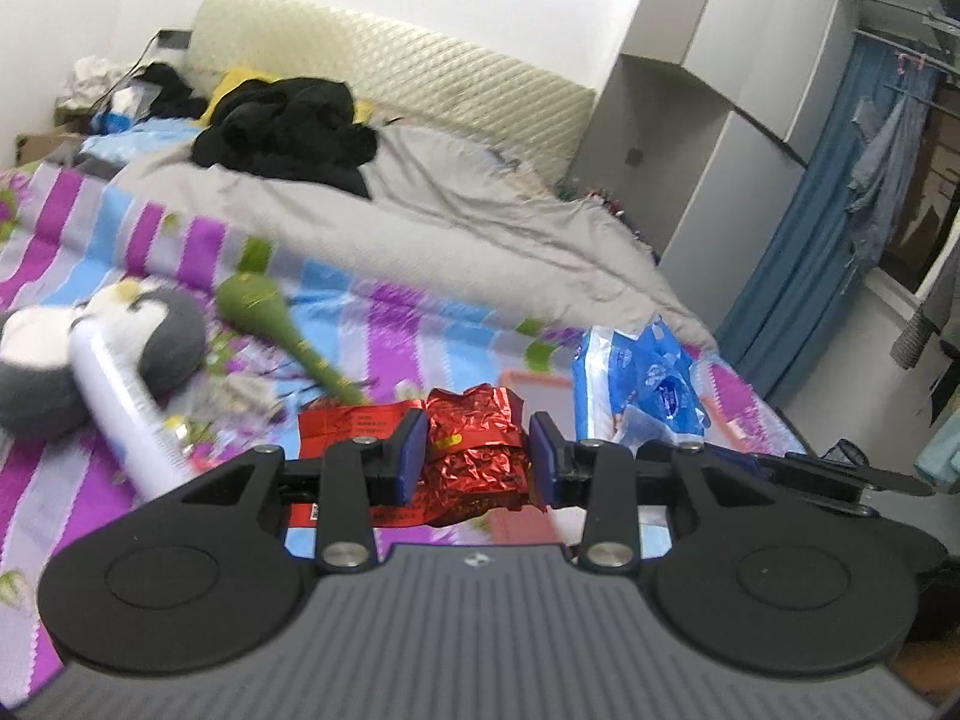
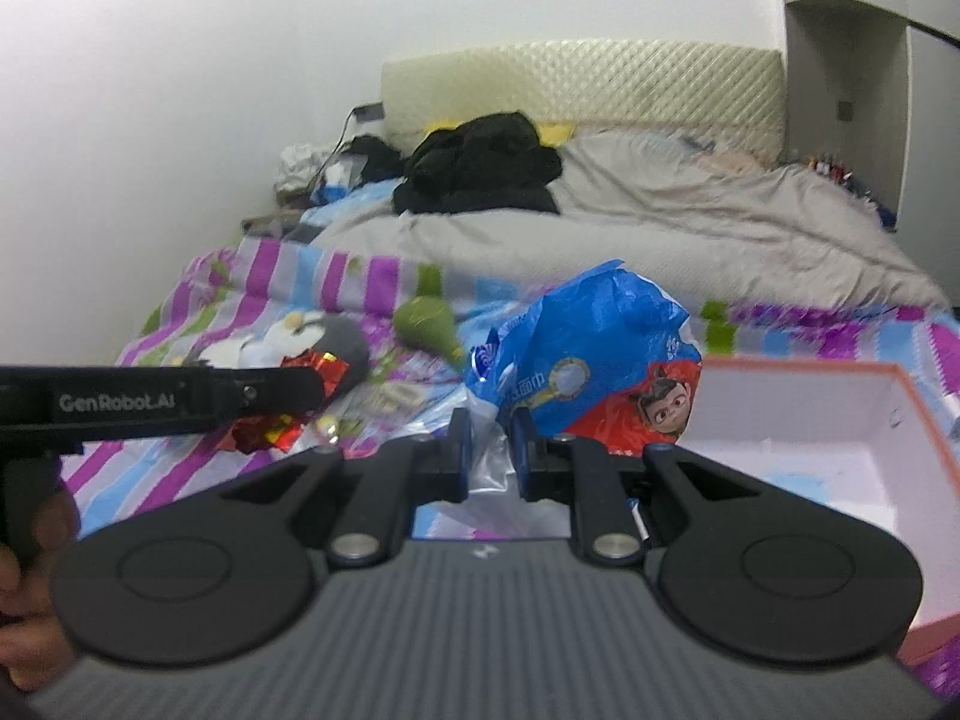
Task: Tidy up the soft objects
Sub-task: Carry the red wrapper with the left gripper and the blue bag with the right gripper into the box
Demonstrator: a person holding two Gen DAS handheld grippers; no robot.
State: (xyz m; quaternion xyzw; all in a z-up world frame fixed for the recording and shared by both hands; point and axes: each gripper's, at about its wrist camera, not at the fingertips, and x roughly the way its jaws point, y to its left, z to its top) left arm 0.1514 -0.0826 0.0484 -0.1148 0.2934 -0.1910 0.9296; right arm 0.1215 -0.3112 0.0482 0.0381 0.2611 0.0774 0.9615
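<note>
Left gripper (image 1: pixel 474 456) clamps the red foil packet (image 1: pixel 477 453), carried clear above the striped bed (image 1: pixel 384 324). Right gripper (image 2: pixel 491 450) pinches the blue snack bag (image 2: pixel 600 360) by its thin clear neck, beside the open box (image 2: pixel 840 420) (presumably the destination).

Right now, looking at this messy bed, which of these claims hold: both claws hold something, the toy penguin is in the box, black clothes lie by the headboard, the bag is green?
1. The left gripper clamps a crinkled red foil packet. True.
2. The right gripper is empty. False: it pinches a blue plastic bag.
3. The grey-and-white plush penguin sits inside the pink-rimmed white box. False: it lies on the striped bedsheet.
4. Black clothes lie near the quilted cream headboard. True.
</note>
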